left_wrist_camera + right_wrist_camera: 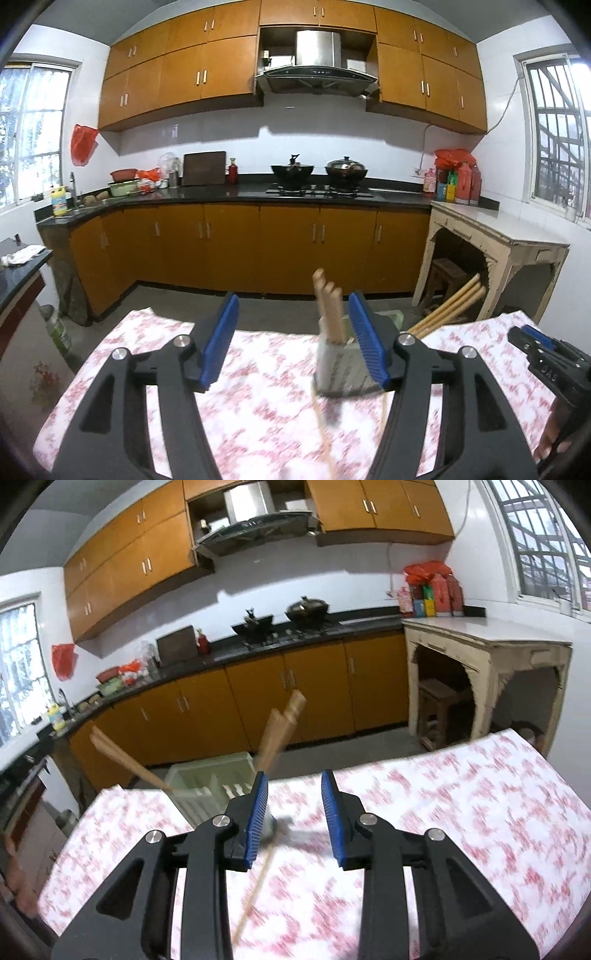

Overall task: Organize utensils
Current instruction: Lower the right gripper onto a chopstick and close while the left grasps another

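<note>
Left wrist: left tool [293,341] tilts downward (jaws apart) toward holder [334,369].

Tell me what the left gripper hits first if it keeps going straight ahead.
Probably the pale utensil holder with upright wooden chopsticks, just inside the left gripper's right pad. Depth is unclear through the blur.

Kitchen before me. Orange-brown wall cabinets [177,74] and base cabinets [236,247] line white tiled walls [332,129]; a steel range hood [317,62] hangs above the hob [321,191] on the black worktop [207,194]. Barred windows [554,136] at both sides admit daylight. A worn cream side table [495,236] stands on the grey floor [177,299].
</note>
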`<state>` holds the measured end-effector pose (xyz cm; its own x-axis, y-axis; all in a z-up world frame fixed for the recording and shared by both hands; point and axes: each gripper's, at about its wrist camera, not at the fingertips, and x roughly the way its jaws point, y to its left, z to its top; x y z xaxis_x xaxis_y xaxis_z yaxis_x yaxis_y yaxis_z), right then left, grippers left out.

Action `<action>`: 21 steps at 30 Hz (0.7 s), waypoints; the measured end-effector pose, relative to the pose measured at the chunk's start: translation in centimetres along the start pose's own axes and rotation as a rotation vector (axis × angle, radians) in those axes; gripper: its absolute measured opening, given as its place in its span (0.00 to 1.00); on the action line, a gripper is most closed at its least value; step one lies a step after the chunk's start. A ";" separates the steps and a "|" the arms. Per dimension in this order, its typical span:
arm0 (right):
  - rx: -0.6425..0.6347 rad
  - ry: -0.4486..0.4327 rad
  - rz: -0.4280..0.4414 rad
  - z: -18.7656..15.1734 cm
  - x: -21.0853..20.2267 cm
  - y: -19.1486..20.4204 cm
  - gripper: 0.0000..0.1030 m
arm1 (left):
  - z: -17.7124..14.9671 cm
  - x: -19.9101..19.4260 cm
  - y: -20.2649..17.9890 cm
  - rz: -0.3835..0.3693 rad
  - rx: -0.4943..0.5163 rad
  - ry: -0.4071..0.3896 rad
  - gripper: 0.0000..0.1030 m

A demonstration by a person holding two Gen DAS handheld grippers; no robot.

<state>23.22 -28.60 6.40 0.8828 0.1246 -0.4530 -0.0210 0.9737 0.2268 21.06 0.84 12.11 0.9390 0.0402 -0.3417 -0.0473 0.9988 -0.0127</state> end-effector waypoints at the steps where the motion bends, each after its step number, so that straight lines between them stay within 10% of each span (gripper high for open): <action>1: 0.001 0.016 -0.008 -0.9 0.1 -0.3 0.30 | -0.5 -0.3 0.2 0.010 0.005 0.002 0.60; 21: 0.007 0.361 0.051 -12.4 9.1 4.4 0.30 | -15.5 5.3 5.5 0.127 -0.012 0.331 0.66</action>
<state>25.37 -20.87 -7.40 0.6580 0.2339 -0.7158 -0.0568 0.9633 0.2625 20.51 6.09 -4.31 0.7640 0.1510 -0.6273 -0.1626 0.9859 0.0392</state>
